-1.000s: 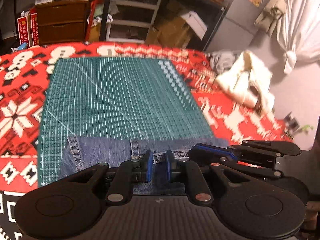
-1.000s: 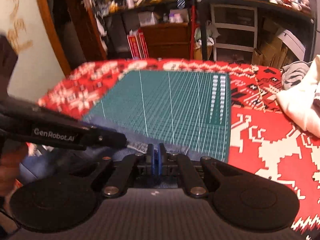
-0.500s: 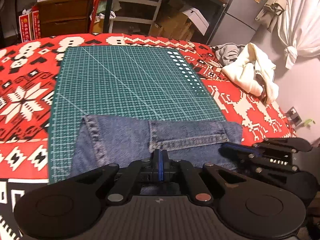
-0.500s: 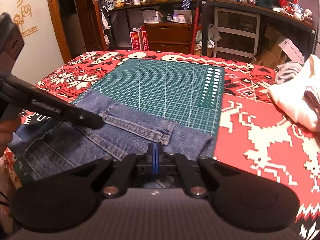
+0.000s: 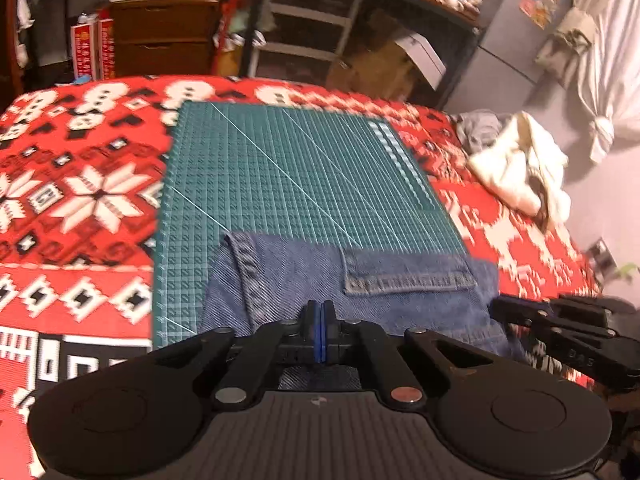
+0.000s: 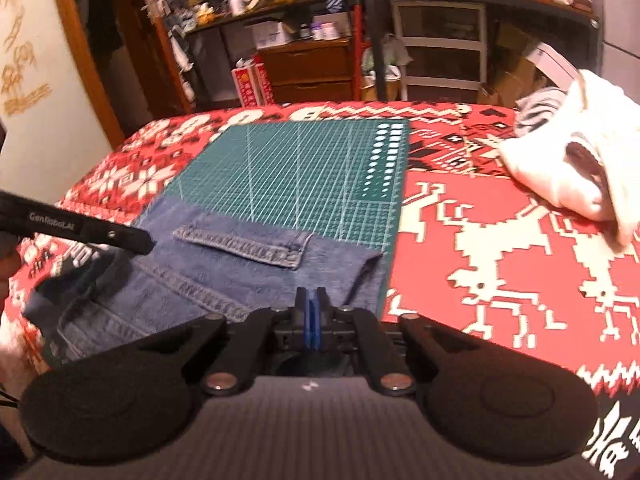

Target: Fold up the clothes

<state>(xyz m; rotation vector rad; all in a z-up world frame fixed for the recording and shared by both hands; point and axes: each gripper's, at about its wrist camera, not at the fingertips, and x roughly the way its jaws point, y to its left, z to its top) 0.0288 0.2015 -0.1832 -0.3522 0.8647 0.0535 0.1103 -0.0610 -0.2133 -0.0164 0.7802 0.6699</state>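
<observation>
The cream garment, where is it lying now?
The cream garment lies bunched at the far right on the red patterned blanket, right of the green cutting mat.

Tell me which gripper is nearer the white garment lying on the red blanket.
Right. The right gripper sits at the jeans' edge on the white garment's side; the left gripper is further along the jeans, beyond it.

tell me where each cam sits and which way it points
Left wrist: on the left gripper, looking forward over the jeans and green cutting mat; the right gripper shows at right.
Right wrist: on the right gripper, facing the same way; the left gripper enters at left.
Shared: jeans, mat, white garment.
</observation>
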